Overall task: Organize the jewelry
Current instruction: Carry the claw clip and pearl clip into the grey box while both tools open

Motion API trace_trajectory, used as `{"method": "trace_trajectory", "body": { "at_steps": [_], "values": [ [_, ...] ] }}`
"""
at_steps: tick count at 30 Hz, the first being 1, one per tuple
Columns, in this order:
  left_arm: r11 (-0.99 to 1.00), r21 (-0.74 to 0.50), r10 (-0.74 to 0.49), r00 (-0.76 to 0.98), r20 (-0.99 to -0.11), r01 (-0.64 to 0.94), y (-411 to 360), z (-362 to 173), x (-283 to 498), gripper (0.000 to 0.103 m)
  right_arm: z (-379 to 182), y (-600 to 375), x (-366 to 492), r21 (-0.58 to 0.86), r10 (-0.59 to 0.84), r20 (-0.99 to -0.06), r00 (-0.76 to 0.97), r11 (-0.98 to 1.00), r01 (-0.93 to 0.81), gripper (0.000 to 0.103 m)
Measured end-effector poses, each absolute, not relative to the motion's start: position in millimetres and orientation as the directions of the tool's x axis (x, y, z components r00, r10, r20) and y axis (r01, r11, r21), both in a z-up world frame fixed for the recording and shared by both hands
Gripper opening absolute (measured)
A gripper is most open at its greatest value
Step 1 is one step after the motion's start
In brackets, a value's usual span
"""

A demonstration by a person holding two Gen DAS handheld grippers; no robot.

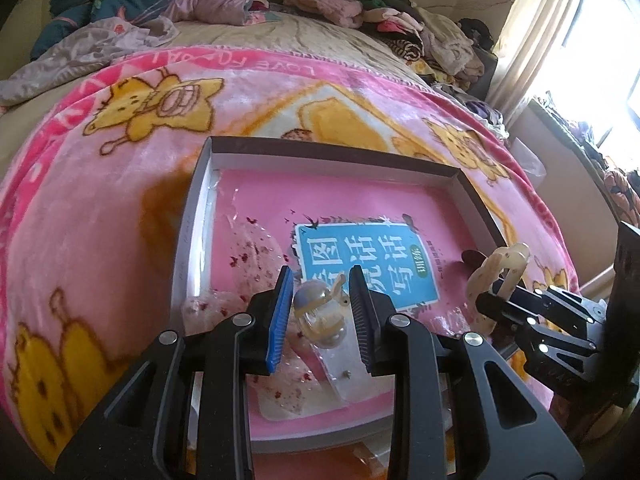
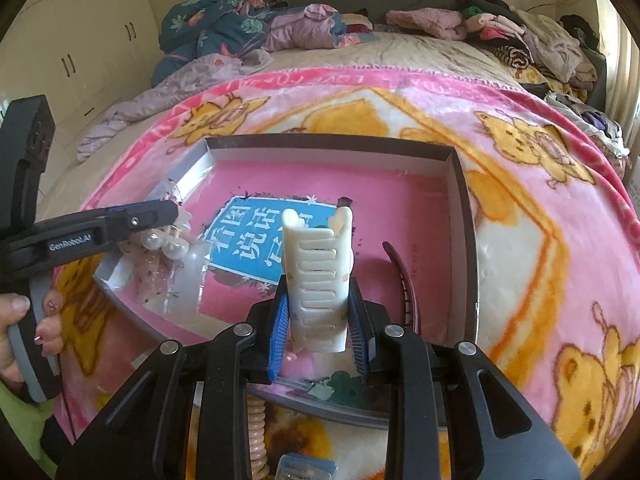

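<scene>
We have both claws over the shallow box [image 2: 466, 216], which lies on the pink blanket [image 2: 540, 240] of the bed with a pink book [image 2: 400, 208] in its bottom. Our right claw [image 2: 320, 320] is clamped on the cream hair clip [image 2: 318, 280]; the clip's long axis runs straight out along the fingers, toothed side facing the camera, and it hangs above the box's near half, not touching the book. Just to the clip's right, a dark red comb [image 2: 404, 280] rests inside the box near its right wall.

Our left claw [image 1: 320, 312] stands with its jaws apart, straddling the pearl earrings on a clear card [image 1: 324, 320]; the pads [image 1: 280, 320] do not seem to press it, though we cannot tell for certain. That card sits in the box's left near corner, its length pointing back toward the claw.

We judge the right claw nearer to a placement: the clip needs only to go down onto the book, between the earrings and the comb.
</scene>
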State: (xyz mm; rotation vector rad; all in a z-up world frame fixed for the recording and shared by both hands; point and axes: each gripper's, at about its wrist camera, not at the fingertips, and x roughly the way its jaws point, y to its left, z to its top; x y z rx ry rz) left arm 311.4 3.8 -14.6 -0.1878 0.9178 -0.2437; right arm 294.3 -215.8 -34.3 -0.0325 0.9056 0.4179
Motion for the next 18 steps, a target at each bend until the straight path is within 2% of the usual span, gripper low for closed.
{"method": "trace_trajectory", "body": {
  "at_steps": [7,10,13,18],
  "values": [
    [0.960,-0.265,-0.269,0.587,-0.764,0.095,16,-17,315,0.021,-44,-213,297,0.141,0.321,-0.788,0.525,0.924,-0.354,0.026],
    [0.960,-0.268,-0.266,0.584,-0.767,0.085,20,-19,315,0.027,-44,-213,296,0.138,0.314,-0.792,0.524,0.928,-0.347,0.027],
    [0.961,-0.265,-0.264,0.581,-0.770,0.084,22,-21,314,0.027,-44,-214,295,0.138,0.312,-0.794,0.522,0.929,-0.344,0.027],
    [0.960,-0.264,-0.265,0.578,-0.772,0.087,22,-21,311,0.028,-40,-218,287,0.148,0.318,-0.788,0.527,0.929,-0.338,0.038]
  ]
}}
